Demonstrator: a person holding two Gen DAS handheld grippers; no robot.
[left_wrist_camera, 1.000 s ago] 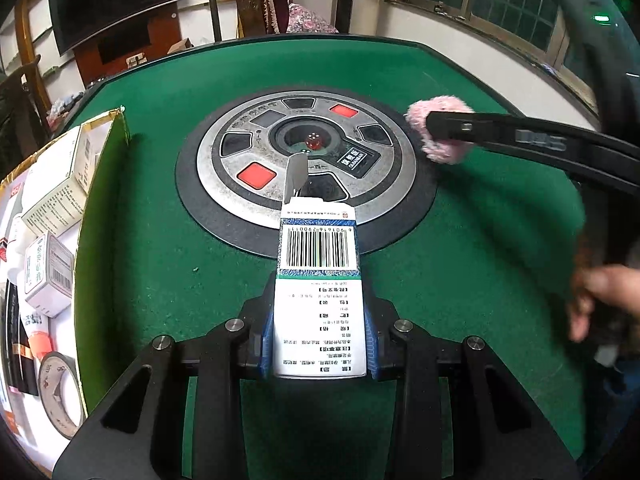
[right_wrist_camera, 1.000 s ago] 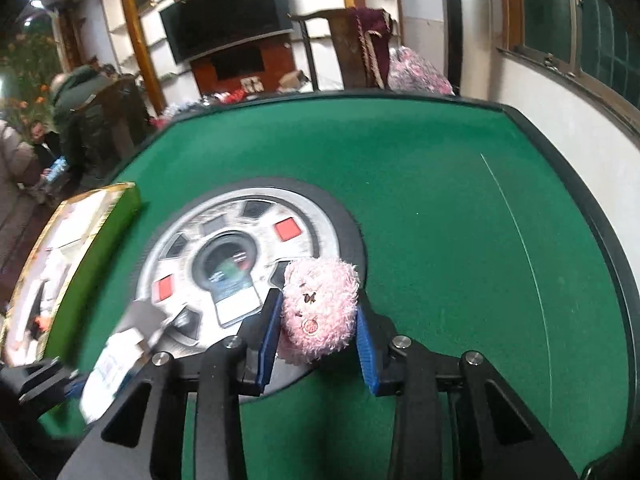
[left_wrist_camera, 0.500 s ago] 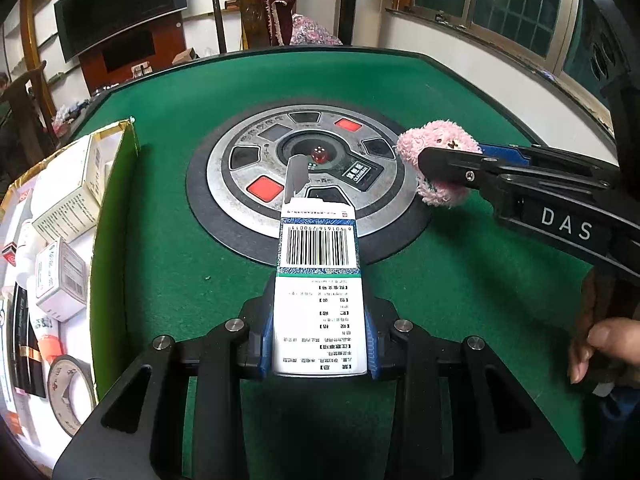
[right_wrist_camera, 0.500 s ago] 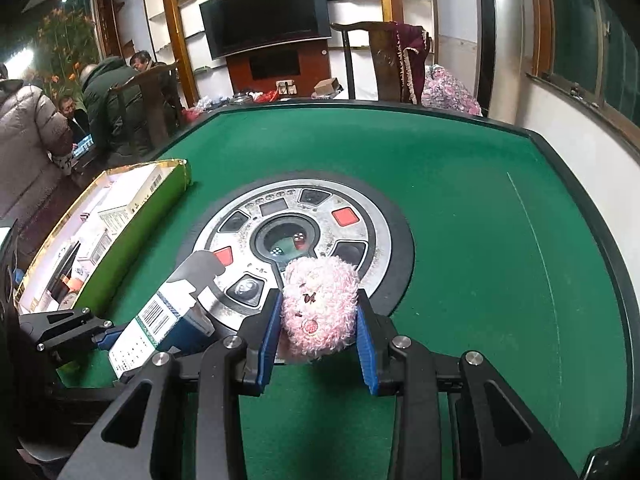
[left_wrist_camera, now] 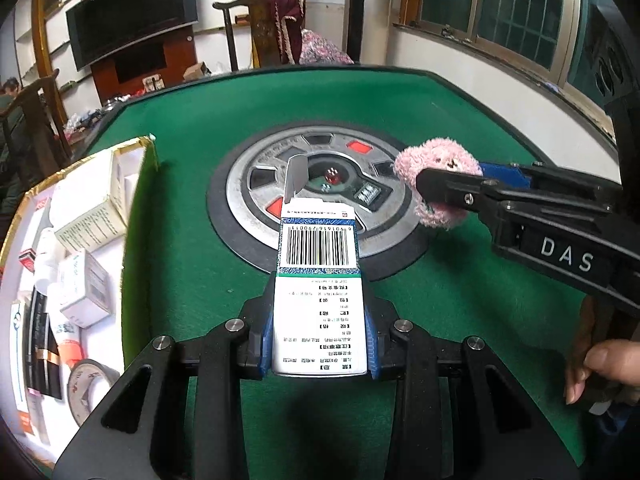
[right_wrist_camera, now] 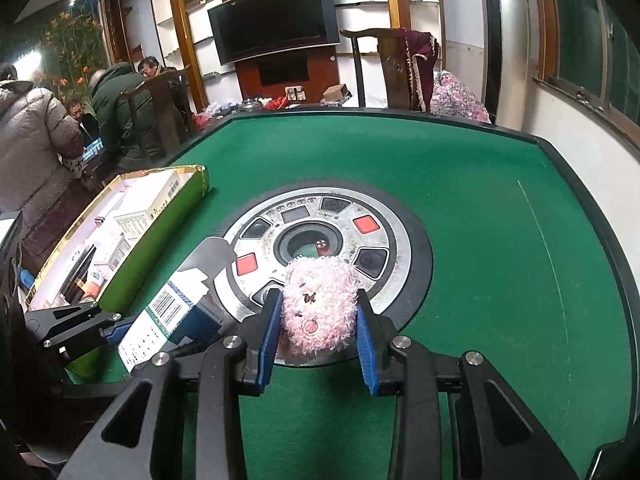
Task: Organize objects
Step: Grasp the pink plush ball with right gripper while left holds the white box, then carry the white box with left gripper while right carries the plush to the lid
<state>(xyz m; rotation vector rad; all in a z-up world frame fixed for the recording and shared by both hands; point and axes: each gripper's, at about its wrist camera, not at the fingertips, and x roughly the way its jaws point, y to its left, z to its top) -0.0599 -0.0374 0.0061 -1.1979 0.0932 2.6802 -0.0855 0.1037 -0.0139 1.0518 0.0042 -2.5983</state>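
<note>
— Since a second ago, the right claw (right_wrist_camera: pixel 318 340) has swung across with its pink plush toy (right_wrist_camera: pixel 318 306); in the left wrist view it now reaches further over the silver centre disc (left_wrist_camera: pixel 256 184) of the table (left_wrist_camera: pixel 460 112), where before it sat nearer the right edge.

— And the left claw (left_wrist_camera: pixel 318 338)?

— Hardly shifted. Its blue pads are clamped on the white medicine carton (left_wrist_camera: pixel 318 292), barcode side up, top flap standing open and pointing toward the disc.

— Is the toy really gripped?

— Yes, both pads of the right claw press into its fur; it hangs above the near rim of the disc, clear of the felt as far as I can tell through the fisheye.

— Where do the two held things sit relative to each other?

— The carton is on the side of the table's left edge, the toy just beside it toward the middle, not touching.

— What lies along that left edge?

— An open green-walled box (right_wrist_camera: pixel 160 236) with a gold rim, holding several small cartons (left_wrist_camera: pixel 88 216), a tube and a tape roll (left_wrist_camera: pixel 86 384).

— Anything else?

— A thumb and fingers (left_wrist_camera: pixel 600 368) around the right claw's handle.
</note>
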